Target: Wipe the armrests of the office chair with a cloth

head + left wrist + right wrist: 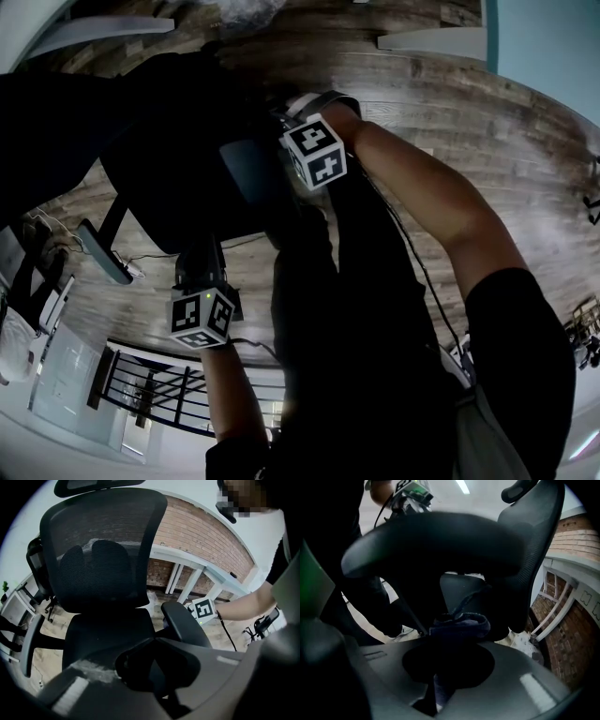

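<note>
Chair: black mesh, on wood floor. R tool: clamped on dark blue cloth, bunched just under armrest; contact unclear. L tool: jaws drawn together, nothing in them, near seat front. Other armrest: no cloth near. Status, est.: wipe under way on one armrest; second prob. still to do.
</note>
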The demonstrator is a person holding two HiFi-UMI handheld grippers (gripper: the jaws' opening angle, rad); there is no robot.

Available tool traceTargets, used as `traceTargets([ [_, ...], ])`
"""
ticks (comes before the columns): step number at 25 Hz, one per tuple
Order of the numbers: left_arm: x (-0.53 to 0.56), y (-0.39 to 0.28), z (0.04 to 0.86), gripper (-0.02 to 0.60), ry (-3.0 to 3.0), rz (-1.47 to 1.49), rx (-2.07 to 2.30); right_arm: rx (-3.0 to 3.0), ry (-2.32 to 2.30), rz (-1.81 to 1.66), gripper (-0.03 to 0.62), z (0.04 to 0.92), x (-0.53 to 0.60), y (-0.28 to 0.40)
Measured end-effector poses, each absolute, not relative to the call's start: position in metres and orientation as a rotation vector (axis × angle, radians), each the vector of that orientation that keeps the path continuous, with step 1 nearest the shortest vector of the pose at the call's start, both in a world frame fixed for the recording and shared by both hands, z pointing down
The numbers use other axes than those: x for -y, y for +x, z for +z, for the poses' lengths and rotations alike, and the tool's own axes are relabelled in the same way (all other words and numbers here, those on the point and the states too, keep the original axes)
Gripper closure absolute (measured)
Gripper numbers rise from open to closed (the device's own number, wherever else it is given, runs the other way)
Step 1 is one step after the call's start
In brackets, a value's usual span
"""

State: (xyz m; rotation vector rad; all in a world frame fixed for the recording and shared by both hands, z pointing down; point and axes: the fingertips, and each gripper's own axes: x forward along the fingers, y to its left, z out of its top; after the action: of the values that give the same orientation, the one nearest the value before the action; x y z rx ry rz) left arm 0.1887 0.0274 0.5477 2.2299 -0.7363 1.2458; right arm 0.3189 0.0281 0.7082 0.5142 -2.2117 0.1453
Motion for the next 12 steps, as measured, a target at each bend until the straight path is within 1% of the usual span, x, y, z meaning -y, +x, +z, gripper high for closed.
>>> traceTargets([
  [2,-0.026,0.187,0.55,0.577,2.223,1.246,0.742,2.177,0.512,0.144,0.549,0.723,-0.021,0.32],
  [12,-0.023,0.169,0.567,0.577,2.194,1.286,0.788,2.083,0.521,0.347,0.548,0.819,-0.01,0.335],
])
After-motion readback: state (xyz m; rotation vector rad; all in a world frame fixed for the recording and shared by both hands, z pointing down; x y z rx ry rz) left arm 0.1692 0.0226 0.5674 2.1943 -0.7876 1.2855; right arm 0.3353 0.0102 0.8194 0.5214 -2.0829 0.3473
